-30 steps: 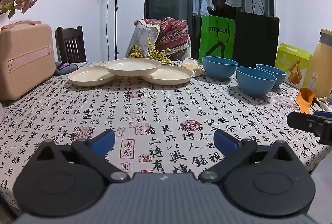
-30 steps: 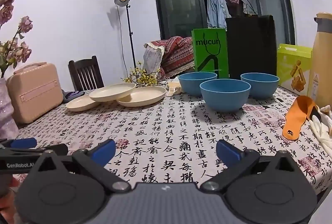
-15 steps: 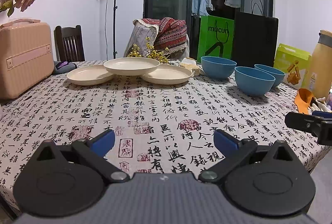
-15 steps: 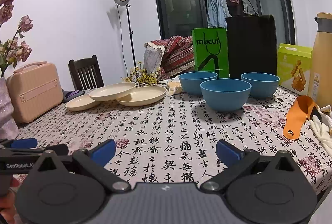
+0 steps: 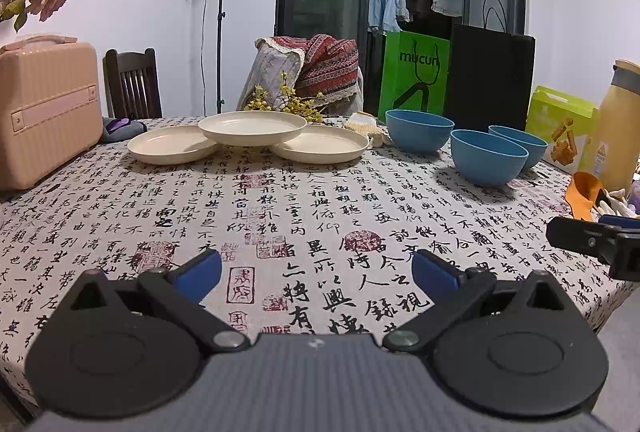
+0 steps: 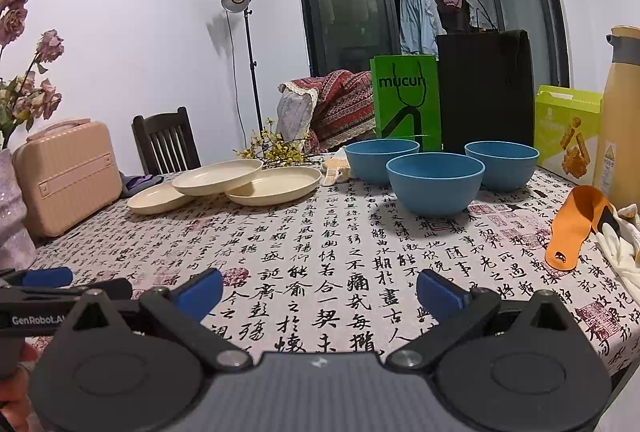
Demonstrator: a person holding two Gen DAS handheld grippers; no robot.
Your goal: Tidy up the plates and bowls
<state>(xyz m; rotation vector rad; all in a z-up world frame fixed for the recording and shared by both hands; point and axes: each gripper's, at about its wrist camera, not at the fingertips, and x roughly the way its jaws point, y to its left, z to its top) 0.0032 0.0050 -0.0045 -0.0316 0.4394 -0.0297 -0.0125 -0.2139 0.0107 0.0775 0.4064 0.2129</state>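
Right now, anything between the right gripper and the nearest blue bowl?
Nothing: the right wrist view shows only bare printed tablecloth between the open right gripper and the nearest blue bowl.

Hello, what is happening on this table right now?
A person holds a hand-held gripper in each hand above the near edge of the table. The left hand-held gripper and the right hand-held gripper are both open and hold nothing. Three cream plates overlap at the far left, and three blue bowls stand at the far right, all untouched.
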